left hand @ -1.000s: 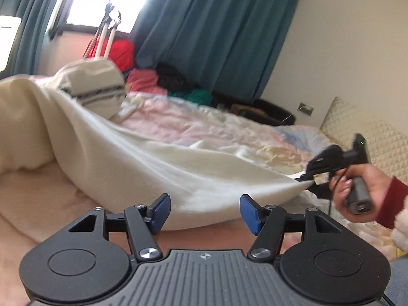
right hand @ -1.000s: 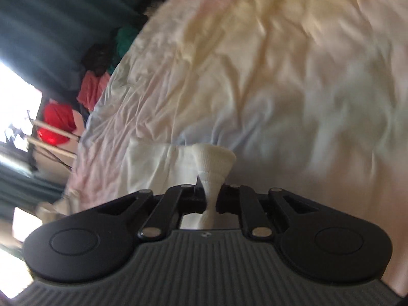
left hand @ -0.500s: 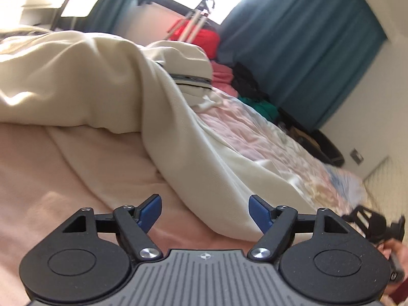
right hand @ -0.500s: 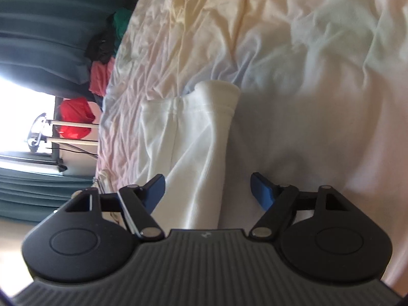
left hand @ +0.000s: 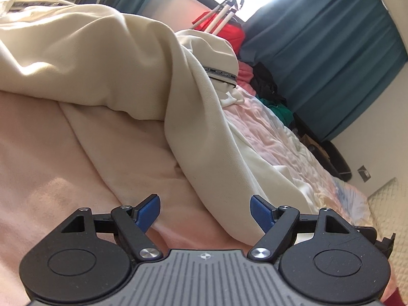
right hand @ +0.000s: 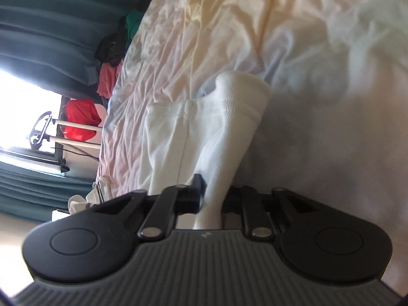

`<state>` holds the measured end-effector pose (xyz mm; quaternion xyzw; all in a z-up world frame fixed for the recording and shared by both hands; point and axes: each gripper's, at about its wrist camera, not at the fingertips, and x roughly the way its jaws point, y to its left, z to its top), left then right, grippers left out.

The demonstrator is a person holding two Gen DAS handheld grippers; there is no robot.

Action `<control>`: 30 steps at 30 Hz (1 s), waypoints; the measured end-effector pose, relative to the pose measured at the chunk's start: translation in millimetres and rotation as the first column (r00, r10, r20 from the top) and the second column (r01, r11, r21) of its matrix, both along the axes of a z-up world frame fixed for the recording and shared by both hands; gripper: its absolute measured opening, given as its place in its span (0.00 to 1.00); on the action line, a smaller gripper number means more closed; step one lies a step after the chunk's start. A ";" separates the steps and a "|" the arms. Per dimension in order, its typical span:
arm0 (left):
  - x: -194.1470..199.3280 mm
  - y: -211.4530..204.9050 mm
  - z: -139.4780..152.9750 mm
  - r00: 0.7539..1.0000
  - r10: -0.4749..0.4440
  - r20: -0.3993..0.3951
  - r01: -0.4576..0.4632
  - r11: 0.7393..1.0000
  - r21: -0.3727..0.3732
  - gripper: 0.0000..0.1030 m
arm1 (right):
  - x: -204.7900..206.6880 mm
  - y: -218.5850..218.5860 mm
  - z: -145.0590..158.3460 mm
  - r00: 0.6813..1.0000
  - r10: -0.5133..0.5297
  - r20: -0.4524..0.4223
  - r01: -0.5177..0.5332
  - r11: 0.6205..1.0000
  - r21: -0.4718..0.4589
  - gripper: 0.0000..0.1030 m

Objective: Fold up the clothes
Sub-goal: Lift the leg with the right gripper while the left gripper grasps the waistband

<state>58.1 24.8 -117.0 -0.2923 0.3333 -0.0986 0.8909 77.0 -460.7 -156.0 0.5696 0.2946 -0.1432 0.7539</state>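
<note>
Right claw [right hand: 213,199] just closed, pinching one cream garment [right hand: 229,117]; left claw [left hand: 205,213] spread, empty

We are seeing the garment [left hand: 142,58] lying heaped on the bed [left hand: 288,137], its sleeve [left hand: 214,158] trailing toward us; clothes [left hand: 265,81] are piling beyond, before the curtain [left hand: 331,58].

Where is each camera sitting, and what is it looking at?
Left wrist: sits on the left tongs, open and empty, looking across the bed at a cream garment toward teal curtains.
Right wrist: sits on the right tongs, shut on a white ribbed cuff, looking along the bedsheet.
Both show the red bag by the window.
</note>
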 end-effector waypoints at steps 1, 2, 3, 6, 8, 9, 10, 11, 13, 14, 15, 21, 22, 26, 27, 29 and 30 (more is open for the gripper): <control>0.4 2.4 -0.7 1.000 0.006 -0.003 -0.006 1.000 -0.014 0.77 | -0.1 0.1 2.4 1.000 -0.006 0.007 0.007 1.000 -0.004 0.10; 0.8 4.9 -1.5 1.000 0.012 -0.007 -0.012 1.000 -0.028 0.77 | -0.4 0.1 5.6 1.000 -0.012 0.016 0.012 1.000 -0.013 0.09; 0.9 7.4 -2.2 1.000 0.018 -0.010 -0.018 0.999 -0.042 0.77 | -1.3 -0.1 10.7 0.999 -0.014 0.030 0.015 0.999 -0.029 0.09; 2.3 13.8 -4.1 0.999 0.031 -0.019 -0.033 0.997 -0.069 0.78 | -4.5 -3.1 25.2 0.996 -0.033 0.086 0.040 0.997 -0.072 0.07; 4.3 17.3 -5.4 0.999 0.041 -0.027 -0.043 0.995 -0.085 0.78 | -7.3 -7.3 32.5 0.991 -0.058 0.117 0.070 0.992 -0.104 0.05; 5.1 19.3 -5.0 0.998 0.048 -0.027 -0.050 0.995 -0.090 0.78 | -9.2 -9.9 34.9 0.989 -0.074 0.132 0.089 0.990 -0.113 0.05; 5.6 21.5 -4.2 0.998 0.055 -0.027 -0.057 0.994 -0.095 0.78 | -11.7 -13.5 35.1 0.985 -0.095 0.145 0.112 0.988 -0.110 0.05; 6.0 23.7 -3.3 0.998 0.063 -0.026 -0.065 0.993 -0.099 0.78 | -14.2 -17.0 35.3 0.980 -0.117 0.159 0.135 0.985 -0.107 0.05; 4.8 31.6 0.3 0.996 0.085 -0.025 -0.088 0.989 -0.123 0.78 | -19.2 -24.1 35.6 0.970 -0.159 0.186 0.180 0.979 -0.099 0.05; 4.1 36.5 2.5 0.995 0.098 -0.028 -0.101 0.985 -0.140 0.78 | -21.9 -27.9 35.6 0.964 -0.181 0.195 0.202 0.975 -0.094 0.05; 2.7 43.7 5.3 0.993 0.113 -0.031 -0.117 0.981 -0.158 0.79 | -24.9 -31.8 35.1 0.960 -0.201 0.194 0.221 0.971 -0.089 0.05; -5.9 112.3 8.8 0.935 0.315 -0.161 -0.348 0.902 -0.256 0.94 | -31.3 -52.2 23.1 0.952 -0.268 0.149 0.279 0.959 -0.055 0.05; -7.3 126.4 3.1 0.911 0.355 -0.209 -0.404 0.872 -0.277 0.94 | -31.3 -54.3 19.9 0.951 -0.275 0.139 0.284 0.958 -0.046 0.05; -11.0 162.5 -24.9 0.831 0.453 -0.323 -0.556 0.708 -0.435 0.94 | -27.6 -52.5 11.6 0.948 -0.298 0.109 0.303 0.952 -0.032 0.05; -10.9 168.5 -30.7 0.815 0.467 -0.342 -0.579 0.664 -0.473 0.94 | -25.6 -51.9 12.0 0.948 -0.298 0.109 0.303 0.952 -0.041 0.05; -7.0 175.4 -33.5 0.797 0.493 -0.348 -0.603 0.622 -0.500 0.94 | -21.4 -51.1 14.9 0.951 -0.289 0.112 0.298 0.952 -0.069 0.05; -4.7 178.4 -33.9 0.790 0.506 -0.347 -0.612 0.606 -0.508 0.94 | -19.5 -51.3 16.1 0.952 -0.285 0.115 0.295 0.952 -0.080 0.05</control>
